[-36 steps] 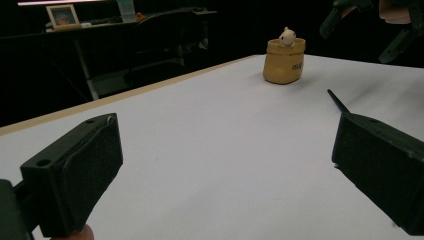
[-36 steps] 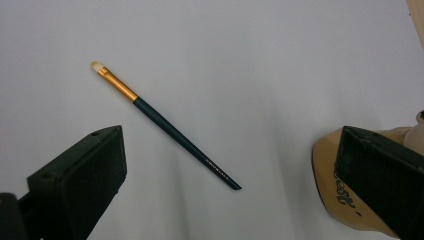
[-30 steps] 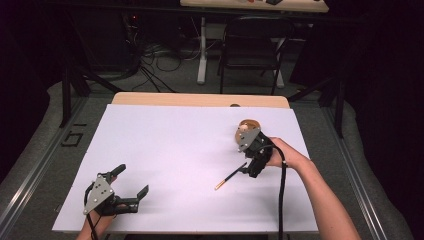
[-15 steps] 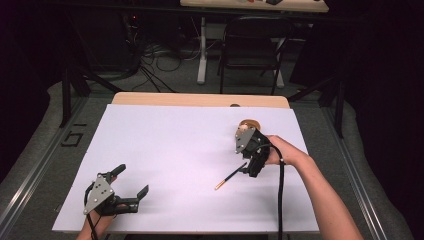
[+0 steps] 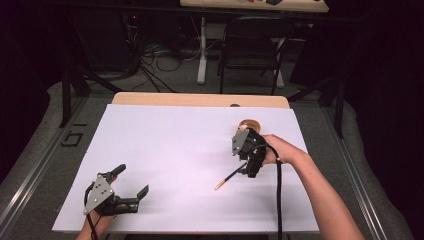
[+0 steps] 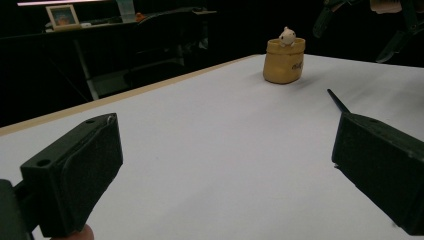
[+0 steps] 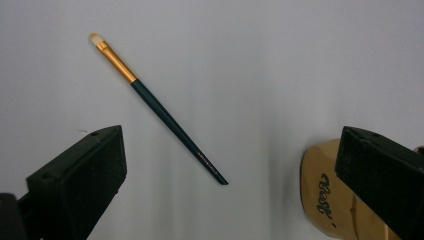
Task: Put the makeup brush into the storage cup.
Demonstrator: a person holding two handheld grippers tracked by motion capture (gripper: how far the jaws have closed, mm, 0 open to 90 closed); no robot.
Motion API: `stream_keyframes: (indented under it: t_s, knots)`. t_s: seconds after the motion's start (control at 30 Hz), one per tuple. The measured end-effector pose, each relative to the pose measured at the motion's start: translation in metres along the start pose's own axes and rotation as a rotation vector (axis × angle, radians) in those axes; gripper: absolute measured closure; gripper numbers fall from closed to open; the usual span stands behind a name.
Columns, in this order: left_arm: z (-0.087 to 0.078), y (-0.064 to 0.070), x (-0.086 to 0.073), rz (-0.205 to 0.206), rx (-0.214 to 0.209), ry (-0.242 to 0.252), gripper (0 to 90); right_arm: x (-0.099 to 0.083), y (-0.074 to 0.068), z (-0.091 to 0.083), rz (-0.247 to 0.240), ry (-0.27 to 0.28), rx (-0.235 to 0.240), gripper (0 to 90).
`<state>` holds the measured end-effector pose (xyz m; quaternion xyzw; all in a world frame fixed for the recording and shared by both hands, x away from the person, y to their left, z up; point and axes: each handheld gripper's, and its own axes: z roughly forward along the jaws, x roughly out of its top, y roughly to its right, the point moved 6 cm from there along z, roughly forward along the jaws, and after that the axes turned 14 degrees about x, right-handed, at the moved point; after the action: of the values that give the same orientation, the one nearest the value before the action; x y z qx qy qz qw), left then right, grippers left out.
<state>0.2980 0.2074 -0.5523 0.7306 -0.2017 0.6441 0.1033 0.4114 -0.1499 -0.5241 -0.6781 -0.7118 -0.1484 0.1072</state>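
Observation:
A thin paintbrush (image 5: 230, 177) with a dark handle, gold ferrule and pale tip lies on the white table (image 5: 170, 145). My right gripper (image 5: 251, 167) hovers over its handle end, open, jaws pointing down. In the right gripper view the paintbrush (image 7: 160, 111) lies slanted between the wide jaws of the right gripper (image 7: 232, 150), untouched. A small yellow cup (image 5: 249, 123) stands just beyond that gripper. The cup (image 6: 285, 64) holds a small white figure (image 6: 287, 35). My left gripper (image 5: 132, 180) rests open near the front left corner, holding nothing.
The table's wooden far edge (image 5: 200, 99) shows beyond the white sheet. A black chair (image 5: 250, 45) and cables sit on the floor behind. The cup's rounded side (image 7: 327, 200) sits close to my right gripper's right jaw.
My right gripper has drifted slightly left above the brush's handle end. The left gripper and the brush have stayed put.

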Motion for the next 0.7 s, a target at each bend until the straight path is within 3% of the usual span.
stream_keyframes:
  t_s: [0.43,0.7]
  knots:
    - [0.0,0.0,0.0,0.001,0.002,0.003,0.1,0.006,-0.004,0.011,-0.05,-0.085,0.058,0.0]
    - [0.0,0.0,0.0,0.002,0.003,0.004,0.1,0.008,-0.006,0.02,-0.071,-0.127,0.068,0.5]
